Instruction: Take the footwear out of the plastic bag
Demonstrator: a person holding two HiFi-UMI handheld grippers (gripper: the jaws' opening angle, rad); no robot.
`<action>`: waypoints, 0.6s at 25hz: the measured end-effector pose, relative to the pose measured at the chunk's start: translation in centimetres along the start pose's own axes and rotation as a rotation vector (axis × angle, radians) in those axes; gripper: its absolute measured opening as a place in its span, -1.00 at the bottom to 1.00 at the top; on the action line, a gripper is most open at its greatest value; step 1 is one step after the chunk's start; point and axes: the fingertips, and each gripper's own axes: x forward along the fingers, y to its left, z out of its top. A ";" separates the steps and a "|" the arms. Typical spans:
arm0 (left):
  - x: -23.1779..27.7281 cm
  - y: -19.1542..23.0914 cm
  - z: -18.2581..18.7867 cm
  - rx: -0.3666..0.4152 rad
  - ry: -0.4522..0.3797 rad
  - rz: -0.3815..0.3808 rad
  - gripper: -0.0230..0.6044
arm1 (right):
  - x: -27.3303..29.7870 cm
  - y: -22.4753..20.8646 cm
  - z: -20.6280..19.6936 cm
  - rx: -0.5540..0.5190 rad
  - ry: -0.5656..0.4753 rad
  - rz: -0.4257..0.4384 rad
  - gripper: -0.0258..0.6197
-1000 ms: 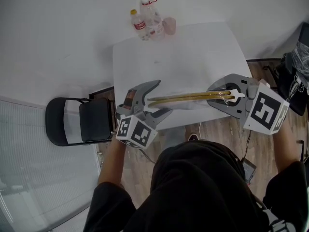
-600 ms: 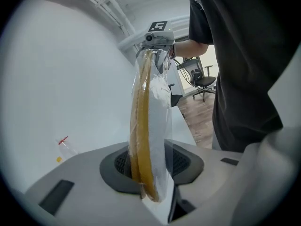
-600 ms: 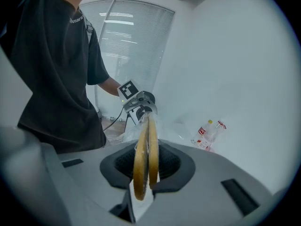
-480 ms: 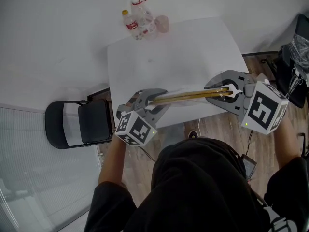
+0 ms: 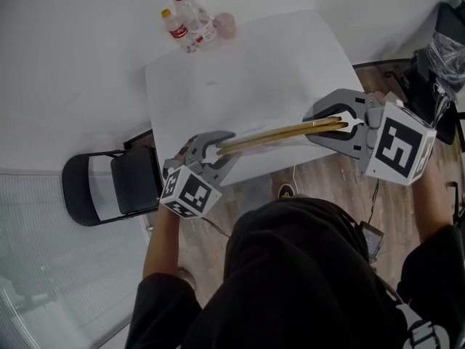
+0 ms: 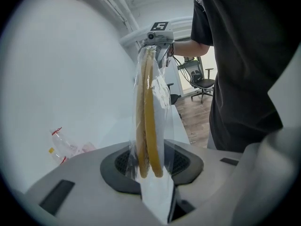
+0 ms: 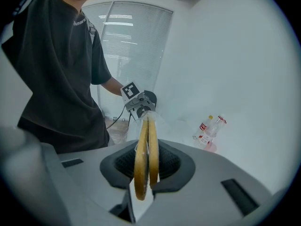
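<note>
A pair of thin yellow-tan flat footwear in a clear plastic bag stretches level between my two grippers, above the white table's front edge. My left gripper is shut on the left end, with the plastic and both soles pressed between its pads. My right gripper is shut on the other end of the footwear. In the left gripper view the right gripper shows at the far end. The right gripper view shows the left gripper at its far end.
Two plastic bottles and a pink cup stand at the table's far left corner. A black folding chair stands left of the table. An office chair and bags are at the right. The person's dark shirt fills the foreground.
My left gripper's jaws, wide apart a second ago, have closed on the left end of the bagged footwear. The right gripper keeps its grip.
</note>
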 end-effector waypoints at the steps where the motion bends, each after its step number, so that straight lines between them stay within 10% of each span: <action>1: 0.2 0.1 0.1 -0.005 -0.001 -0.005 -0.49 | -0.3 -0.1 -0.2 0.008 -0.003 0.001 -0.69; 15: 0.3 1.1 -0.9 -0.038 -0.007 -0.035 -0.50 | -1.0 -0.9 -1.4 0.054 -0.033 -0.018 -0.69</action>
